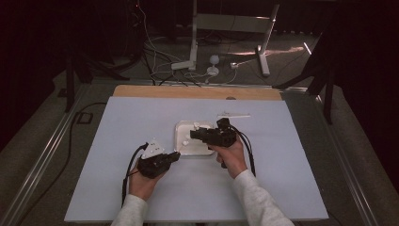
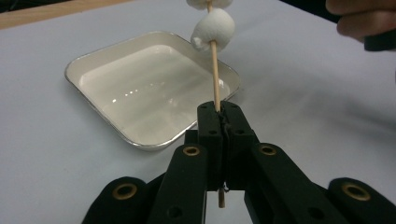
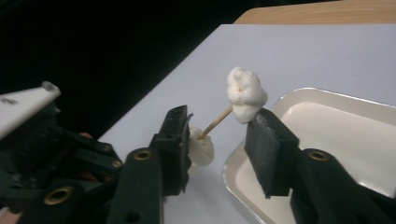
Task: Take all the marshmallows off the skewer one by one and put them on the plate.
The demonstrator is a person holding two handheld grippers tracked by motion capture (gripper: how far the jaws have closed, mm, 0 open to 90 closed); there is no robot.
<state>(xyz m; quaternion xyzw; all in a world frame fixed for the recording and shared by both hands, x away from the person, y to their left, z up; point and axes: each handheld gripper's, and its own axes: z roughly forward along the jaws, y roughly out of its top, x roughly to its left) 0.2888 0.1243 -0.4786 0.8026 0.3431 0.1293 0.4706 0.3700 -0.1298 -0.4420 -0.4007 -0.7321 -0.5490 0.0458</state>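
Left gripper (image 2: 219, 109) clenched on wooden skewer (image 2: 215, 70) (two marshmallows (image 3: 245, 95) threaded), held over near edge of white tray (image 2: 93, 70). Right gripper (image 3: 217, 135) jaws released, flanking skewer between marshmallows.

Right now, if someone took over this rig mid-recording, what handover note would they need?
Left claw: shut on the wooden skewer, holding it upright beside the white tray.
Right claw: open, jaws either side of the skewer's marshmallows, gripping nothing.
Things: lower marshmallow and upper marshmallow are threaded on the skewer. The tray sits mid-table on the white sheet; in the high view, a few white bits lie in it, too small to identify.
Done: two marshmallows skewered.
Left: probably seat or add marshmallows; keep the left grip firm.
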